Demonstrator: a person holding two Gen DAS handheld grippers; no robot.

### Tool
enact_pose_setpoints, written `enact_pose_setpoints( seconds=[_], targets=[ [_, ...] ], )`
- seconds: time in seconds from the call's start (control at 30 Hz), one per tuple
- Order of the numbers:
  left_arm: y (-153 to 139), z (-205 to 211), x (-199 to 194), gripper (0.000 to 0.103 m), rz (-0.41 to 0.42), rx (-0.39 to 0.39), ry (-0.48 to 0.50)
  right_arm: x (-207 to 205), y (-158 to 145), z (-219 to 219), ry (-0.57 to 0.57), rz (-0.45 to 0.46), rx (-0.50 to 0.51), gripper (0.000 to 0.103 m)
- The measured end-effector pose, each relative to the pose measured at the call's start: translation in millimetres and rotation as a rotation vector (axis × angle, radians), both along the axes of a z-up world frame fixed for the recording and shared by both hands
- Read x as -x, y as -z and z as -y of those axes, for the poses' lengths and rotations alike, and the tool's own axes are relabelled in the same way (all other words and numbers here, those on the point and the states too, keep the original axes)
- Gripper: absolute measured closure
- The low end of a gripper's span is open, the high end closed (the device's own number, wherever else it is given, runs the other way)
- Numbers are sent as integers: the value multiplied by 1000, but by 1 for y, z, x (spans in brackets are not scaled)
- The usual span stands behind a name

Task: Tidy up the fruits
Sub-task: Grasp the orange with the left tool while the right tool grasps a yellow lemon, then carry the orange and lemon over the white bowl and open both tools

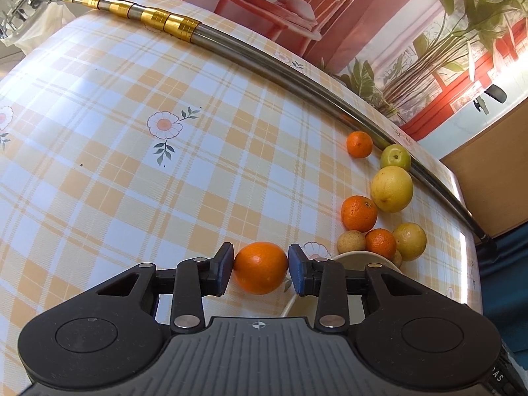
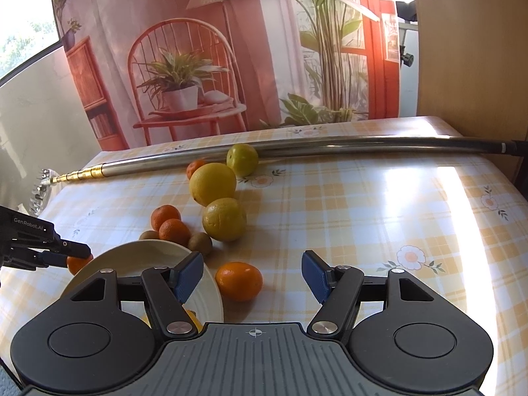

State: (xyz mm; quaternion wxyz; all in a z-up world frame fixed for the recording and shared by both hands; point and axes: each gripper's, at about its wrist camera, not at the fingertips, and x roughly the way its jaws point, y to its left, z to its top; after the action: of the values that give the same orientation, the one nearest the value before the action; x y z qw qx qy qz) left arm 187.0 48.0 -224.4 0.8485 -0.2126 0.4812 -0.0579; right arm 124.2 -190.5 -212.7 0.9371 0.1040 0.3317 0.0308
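Left tongs (image 1: 260,269) clamped across an orange (image 1: 260,267) just above the counter (image 1: 132,165), beside the plate (image 2: 145,257). Right tongs (image 2: 252,275) spread wide, empty. Firm, round, likely roll-prone; best gripped at its widest girth.

Both wrist views look low across the table (image 1: 132,165), sharing perhaps the plate (image 2: 138,257).

**Bright daylight, strong glare, heavy fisheye bend**

Both views are sharp and daylit. Sun enters from the window (image 2: 23,29) at the left of the right wrist view — blown out to white. Glare sheets across the glossy tablecloth (image 2: 412,178) and washes its checks pale. The metal pole (image 1: 297,69) bows hard — straight lines curve towards the edges. Fruit shadows are short and soft.
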Motion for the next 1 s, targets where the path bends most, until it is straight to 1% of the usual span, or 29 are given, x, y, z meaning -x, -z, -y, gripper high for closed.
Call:
enact_pose_setpoints(
  seconds=[0.1,0.17,0.23,0.4,0.5,0.57,0.6,0.7,0.77,1.0],
  targets=[
    [-4,0,5,65,41,-84,43,-10,0,7,-6,21,-34,40],
    [-5,-2,10,65,74,-137,77,-21,2,13,-16,37,-77,40],
    [-6,-5,14,65,92,-155,105,-33,5,16,-25,42,-93,40],
    [-5,-4,21,65,117,-171,142,-70,15,5,-70,-7,-91,42],
    [-2,-5,21,65,101,-155,143,-87,21,-2,-82,-44,-106,43],
    [3,-4,20,65,86,-134,144,-97,26,-7,-88,-72,-114,46],
    [4,-4,21,65,93,-135,142,-101,29,-10,-87,-88,-114,47],
    [4,-1,23,65,101,-151,152,-109,34,-13,-86,-119,-121,53],
    [4,-1,23,65,106,-152,155,-112,38,-11,-85,-134,-133,59],
    [4,1,27,65,126,-161,164,-106,38,-9,-69,-121,-150,60]
  ],
)
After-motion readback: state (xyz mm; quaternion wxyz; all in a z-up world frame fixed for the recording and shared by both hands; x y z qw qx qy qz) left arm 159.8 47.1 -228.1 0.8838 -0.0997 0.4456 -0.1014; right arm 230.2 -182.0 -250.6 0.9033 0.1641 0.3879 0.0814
